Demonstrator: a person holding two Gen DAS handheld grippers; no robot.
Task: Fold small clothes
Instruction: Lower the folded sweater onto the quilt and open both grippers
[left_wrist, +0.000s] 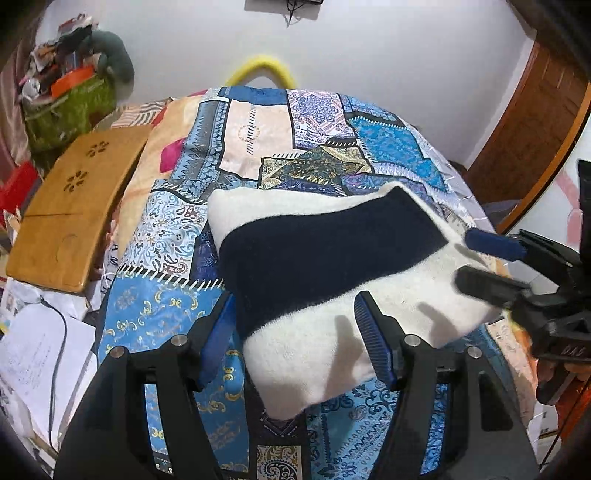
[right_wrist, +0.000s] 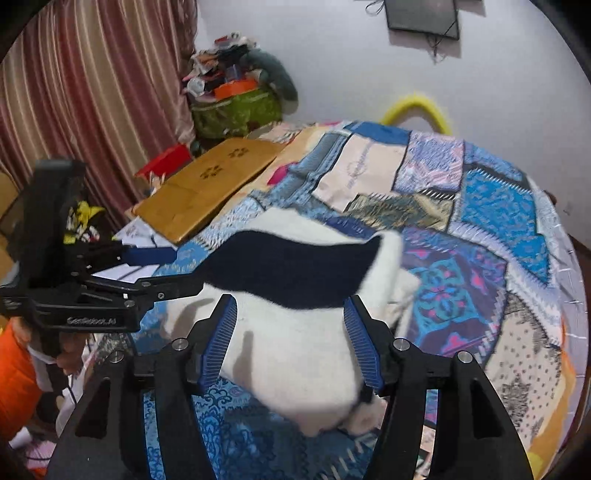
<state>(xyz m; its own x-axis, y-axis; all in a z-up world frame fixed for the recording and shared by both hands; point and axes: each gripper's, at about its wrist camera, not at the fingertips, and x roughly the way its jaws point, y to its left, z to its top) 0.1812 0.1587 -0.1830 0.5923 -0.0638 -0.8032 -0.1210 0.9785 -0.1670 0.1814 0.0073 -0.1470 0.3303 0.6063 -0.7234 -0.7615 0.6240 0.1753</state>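
Note:
A small fluffy white garment with a wide dark navy band (left_wrist: 325, 258) lies folded on the patchwork bedspread (left_wrist: 266, 147). My left gripper (left_wrist: 295, 332) is open just above the garment's near white edge and holds nothing. My right gripper (right_wrist: 290, 332) is open over the garment's white part (right_wrist: 295, 362) and holds nothing. In the left wrist view the right gripper (left_wrist: 480, 258) comes in from the right, its fingers apart at the garment's right edge. In the right wrist view the left gripper (right_wrist: 162, 269) enters from the left at the garment's left edge.
A wooden lap board (left_wrist: 74, 210) lies at the bed's left edge, above papers and a cable (left_wrist: 55, 343). A green bag piled with clutter (left_wrist: 70, 103) stands by the wall. A yellow arc (left_wrist: 262, 68) sits behind the bed. Striped curtains (right_wrist: 74, 92) hang at left.

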